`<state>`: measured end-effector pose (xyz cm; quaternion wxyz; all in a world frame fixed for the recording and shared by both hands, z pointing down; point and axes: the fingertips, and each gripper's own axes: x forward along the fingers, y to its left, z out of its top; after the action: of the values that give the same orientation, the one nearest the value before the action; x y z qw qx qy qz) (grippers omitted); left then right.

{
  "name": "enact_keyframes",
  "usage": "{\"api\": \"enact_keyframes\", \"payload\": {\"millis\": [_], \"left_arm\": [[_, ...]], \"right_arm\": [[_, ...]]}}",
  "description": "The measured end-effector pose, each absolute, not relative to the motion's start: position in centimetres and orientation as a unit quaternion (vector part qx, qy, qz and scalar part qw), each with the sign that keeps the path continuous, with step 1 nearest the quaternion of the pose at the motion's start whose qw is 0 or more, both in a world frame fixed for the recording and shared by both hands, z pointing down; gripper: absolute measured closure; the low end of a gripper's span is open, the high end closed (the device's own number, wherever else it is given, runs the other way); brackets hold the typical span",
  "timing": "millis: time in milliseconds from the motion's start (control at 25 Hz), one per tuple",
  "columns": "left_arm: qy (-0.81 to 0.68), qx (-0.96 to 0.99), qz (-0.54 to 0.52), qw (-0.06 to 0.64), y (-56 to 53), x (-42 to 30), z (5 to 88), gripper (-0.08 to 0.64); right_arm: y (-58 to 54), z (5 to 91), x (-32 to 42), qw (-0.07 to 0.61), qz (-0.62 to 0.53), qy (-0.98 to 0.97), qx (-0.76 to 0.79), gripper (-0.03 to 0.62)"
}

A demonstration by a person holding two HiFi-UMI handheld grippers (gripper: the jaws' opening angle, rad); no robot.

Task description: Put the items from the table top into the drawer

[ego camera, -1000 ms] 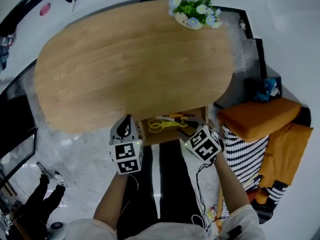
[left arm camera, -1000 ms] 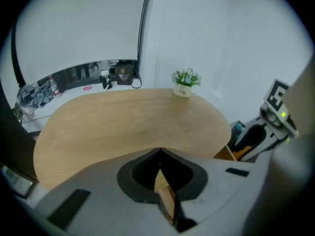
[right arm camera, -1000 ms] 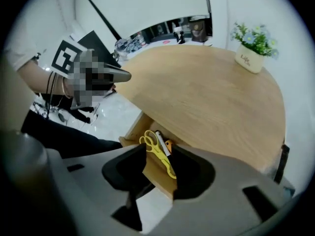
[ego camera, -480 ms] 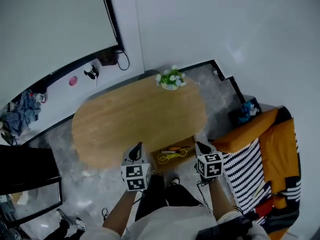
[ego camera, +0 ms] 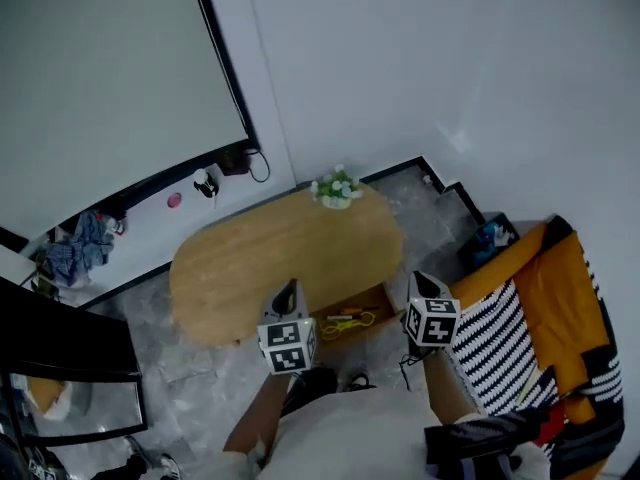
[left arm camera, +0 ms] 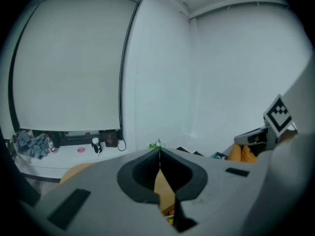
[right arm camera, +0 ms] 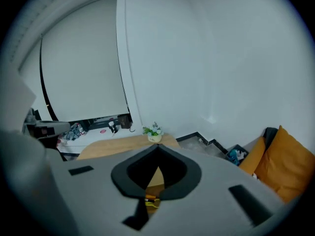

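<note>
Under the table's near edge, inside the open drawer [ego camera: 383, 306]: a yellow looped item [ego camera: 348, 320], scissors by the look of it, with a thin orange stick [ego camera: 347, 311] just beside it; too small to name further. Above that, the wooden table [ego camera: 262, 260] bare across nearly all its top, with only a pot of flowers [ego camera: 336, 190] at the far end. Judged from this: gathering done or as good as done, unless the flowers count as an item. Left to do, most likely: pushing the drawer closed. Nearer the body, left gripper [ego camera: 289, 288] and right gripper [ego camera: 419, 278] high above the drawer, one on each side of it, touching nothing. Both pairs of tongs pressed together at the tips, nothing between them, as seen along each one's own jaws. Off to the right, an orange cushion [ego camera: 570, 298] and striped cloth [ego camera: 492, 336], no part of the job.
</note>
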<state>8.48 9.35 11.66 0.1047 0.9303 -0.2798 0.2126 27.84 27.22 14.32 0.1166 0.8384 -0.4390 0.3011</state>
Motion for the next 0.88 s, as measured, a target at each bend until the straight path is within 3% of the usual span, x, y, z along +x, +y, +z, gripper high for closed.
{"api": "enact_keyframes", "payload": {"millis": [280,880], "left_arm": [[-0.287,0.933,0.198,0.094,9.8,8.2,9.3,0.551],[-0.298,0.931,0.194,0.088,10.3,7.3,8.8,0.551]], "right_arm": [[29.5,11.7,28.8,0.094,0.281,-0.426,0.855,0.6],[29.6,10.8,27.6,0.118,0.265,-0.435,0.853,0.6]]}}
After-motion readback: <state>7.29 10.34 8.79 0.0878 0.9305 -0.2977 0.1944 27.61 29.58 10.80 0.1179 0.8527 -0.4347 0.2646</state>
